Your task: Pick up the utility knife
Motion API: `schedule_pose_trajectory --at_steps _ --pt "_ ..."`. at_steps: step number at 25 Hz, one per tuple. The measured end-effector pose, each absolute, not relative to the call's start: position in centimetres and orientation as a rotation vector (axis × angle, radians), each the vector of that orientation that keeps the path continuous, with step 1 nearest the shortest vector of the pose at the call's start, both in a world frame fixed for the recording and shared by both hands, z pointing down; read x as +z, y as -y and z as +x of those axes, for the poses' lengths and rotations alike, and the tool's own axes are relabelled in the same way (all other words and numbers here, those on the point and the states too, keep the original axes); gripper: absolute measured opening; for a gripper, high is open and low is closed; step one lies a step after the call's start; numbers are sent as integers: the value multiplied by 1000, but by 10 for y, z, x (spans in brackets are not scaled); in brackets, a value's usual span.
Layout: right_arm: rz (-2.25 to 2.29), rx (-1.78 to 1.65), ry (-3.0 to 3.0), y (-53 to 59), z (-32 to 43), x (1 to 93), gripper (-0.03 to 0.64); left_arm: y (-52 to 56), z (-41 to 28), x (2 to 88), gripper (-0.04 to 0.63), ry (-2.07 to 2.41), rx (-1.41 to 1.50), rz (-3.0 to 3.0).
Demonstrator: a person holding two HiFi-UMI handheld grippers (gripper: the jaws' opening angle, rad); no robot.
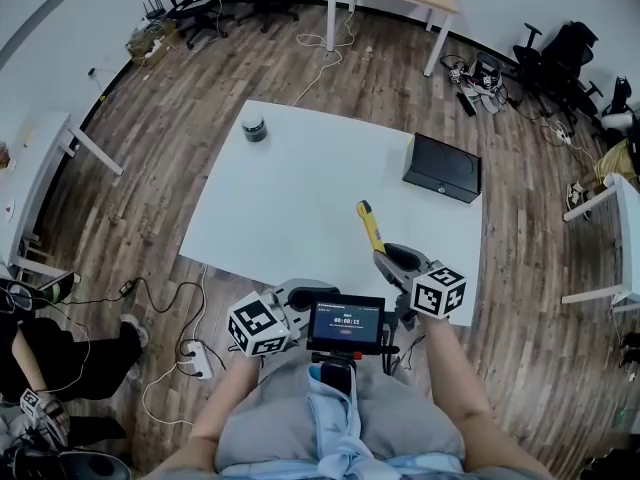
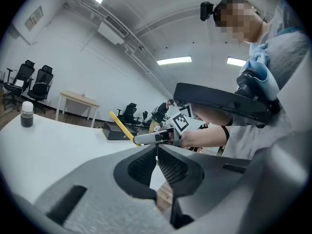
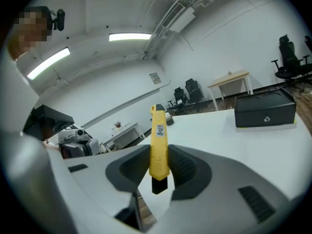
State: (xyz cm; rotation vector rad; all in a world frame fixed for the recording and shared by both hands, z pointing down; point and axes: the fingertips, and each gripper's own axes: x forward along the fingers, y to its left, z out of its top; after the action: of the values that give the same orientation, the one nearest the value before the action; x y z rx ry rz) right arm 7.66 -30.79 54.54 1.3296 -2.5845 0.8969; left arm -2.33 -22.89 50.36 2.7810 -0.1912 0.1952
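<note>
**Utility knife held in right gripper, clear of the worktop**

The right gripper (image 3: 159,165) was found closed on the utility knife (image 3: 159,145). Its two jaws pressed the yellow handle from either side, near the dark rear end, which hung just below the pads. Most of the body projected forward beyond the jaws, with the dark tip farthest from the gripper. In the left gripper view the knife stood tilted upward and did not touch the white worktop (image 1: 300,198).

The black box (image 1: 442,166) served as the reference point. In the head view the knife was on the person's side of the box and to its left, near it but not in contact. The knife's tip pointed toward the far side of the worktop and passed the box's left end. The right gripper was behind the knife, over the worktop's near edge.

The left gripper (image 2: 157,155) had its jaws together with nothing between them. In the head view it was farther left of the box than the right gripper, beside the worktop's near edge.

A small dark jar (image 1: 254,127) stood on the worktop well apart from the box, toward the far left corner.
</note>
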Motion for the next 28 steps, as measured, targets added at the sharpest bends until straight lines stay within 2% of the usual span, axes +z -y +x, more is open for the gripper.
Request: schedule_pose_trajectory --at_steps 28 --pt "1396 857 2811 260 77 471 127 215 -24 498 18 175 191 2808"
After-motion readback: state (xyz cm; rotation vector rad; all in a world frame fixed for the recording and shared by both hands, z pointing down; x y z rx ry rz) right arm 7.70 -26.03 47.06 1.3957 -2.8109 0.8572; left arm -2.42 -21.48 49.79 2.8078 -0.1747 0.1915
